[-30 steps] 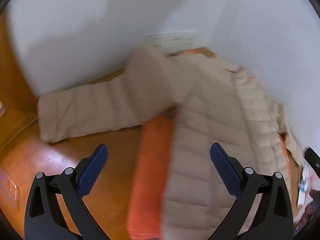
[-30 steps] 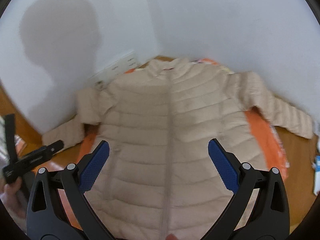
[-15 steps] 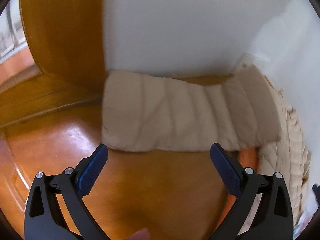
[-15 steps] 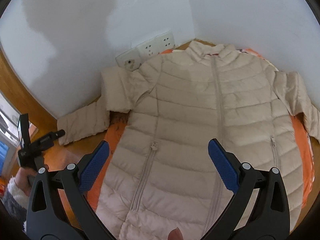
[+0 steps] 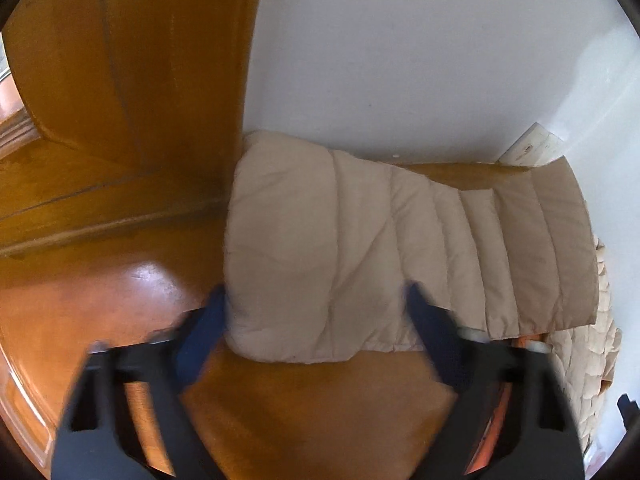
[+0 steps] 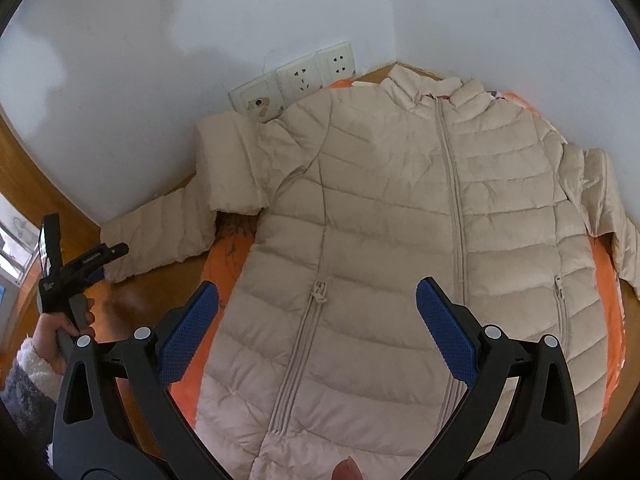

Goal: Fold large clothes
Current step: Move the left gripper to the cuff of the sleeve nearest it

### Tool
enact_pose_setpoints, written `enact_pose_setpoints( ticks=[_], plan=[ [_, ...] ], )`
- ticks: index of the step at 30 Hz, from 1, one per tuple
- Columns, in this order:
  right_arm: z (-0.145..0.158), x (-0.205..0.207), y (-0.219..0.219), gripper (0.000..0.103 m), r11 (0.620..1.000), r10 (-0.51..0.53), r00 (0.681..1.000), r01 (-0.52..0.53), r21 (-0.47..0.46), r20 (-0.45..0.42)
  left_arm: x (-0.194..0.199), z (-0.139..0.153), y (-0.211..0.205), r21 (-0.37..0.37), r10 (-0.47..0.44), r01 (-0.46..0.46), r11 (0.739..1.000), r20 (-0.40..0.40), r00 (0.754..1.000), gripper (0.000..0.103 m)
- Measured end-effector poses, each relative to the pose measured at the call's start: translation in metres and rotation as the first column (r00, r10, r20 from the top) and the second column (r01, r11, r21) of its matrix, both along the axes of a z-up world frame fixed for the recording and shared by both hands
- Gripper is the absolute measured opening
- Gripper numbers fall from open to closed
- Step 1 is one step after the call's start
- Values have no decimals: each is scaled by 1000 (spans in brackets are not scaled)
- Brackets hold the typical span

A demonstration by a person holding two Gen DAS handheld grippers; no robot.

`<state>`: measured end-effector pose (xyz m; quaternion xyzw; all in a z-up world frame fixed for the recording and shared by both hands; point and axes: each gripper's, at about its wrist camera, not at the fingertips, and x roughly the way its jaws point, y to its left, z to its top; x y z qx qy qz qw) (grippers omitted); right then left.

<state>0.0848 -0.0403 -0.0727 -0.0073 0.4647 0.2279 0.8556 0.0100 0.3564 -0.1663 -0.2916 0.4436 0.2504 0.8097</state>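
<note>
Jacket lies zipped, front up, spread on an orange cloth over the wooden table, collar toward the white wall's corner. My left gripper straddles the cuff end of the sleeve stretched along the wall; its jaws have just been closing, blurred, with the cuff between them, and I cannot tell whether the pads press on it. My right gripper hangs over the lower front, jaws wide apart and holding nothing.

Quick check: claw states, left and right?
Left claw: jaws just been closing, sleeve cuff between them; grip cannot be told.
Right claw: open, empty, above jacket.
</note>
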Motion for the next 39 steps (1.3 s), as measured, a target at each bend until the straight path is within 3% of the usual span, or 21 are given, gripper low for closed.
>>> enact_pose_setpoints(
  ticks=[1,4,8,12,15,19,23,29,35,37,39],
  plan=[
    [0,0,-1,98,1000,-3,1000,3,6,-2,3,-1,0,9,7,-7,1000,-14,1000,25],
    [1,-2,-7,98,999,-23,1000,23,33,-10,1,3,0,27,-25,25,999,-8,1000,14],
    [10,-3,-17,98,997,-49,999,49,54,14,2,18,-7,96,-57,57,994,-7,998,10],
    [15,-3,-28,98,994,-70,998,68,89,9,-6,40,-11,104,-2,-1,995,30,1000,10],
    [15,-5,-39,98,991,-75,997,73,113,12,-15,66,-17,93,22,-30,995,90,996,10],
    [11,-11,-58,98,989,-91,996,91,113,-11,-18,102,-34,156,6,-29,987,142,990,10],
    [17,-18,-86,98,987,-120,993,119,106,-1,-13,133,-41,169,-8,-25,985,194,981,10],
    [21,-27,-127,98,982,-165,986,164,94,-1,10,181,-65,217,-79,21,976,265,961,8],
    [12,-30,-160,98,975,-198,980,200,100,-29,44,218,-108,242,-197,112,964,361,911,0],
    [13,-30,-169,98,974,-204,979,206,98,-31,56,218,-121,282,-233,139,949,335,913,0],
    [17,-31,-176,98,973,-208,978,209,99,-22,57,211,-121,277,-217,128,952,317,923,0]
  ],
)
